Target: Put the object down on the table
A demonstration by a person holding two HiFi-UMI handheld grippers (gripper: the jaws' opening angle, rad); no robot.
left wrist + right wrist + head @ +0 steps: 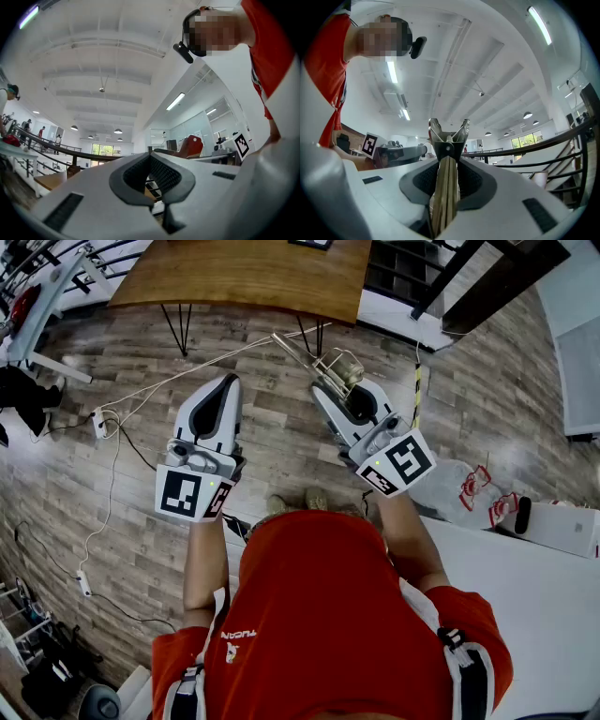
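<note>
Grip of the right tool (446,164) was closed on the metal utensil (447,143), aloft over the floor since the wooden desk (244,273) lay ahead; the left tool (150,155) was shut, empty.

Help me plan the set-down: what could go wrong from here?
1. The right gripper pinches the tool only by its slim handles, and the metal head sticks far past the jaws, so it could twist or slip.
2. The tool hangs over the floor, short of the table; an early release would drop it.
3. The protruding end may strike the table edge first.
</note>
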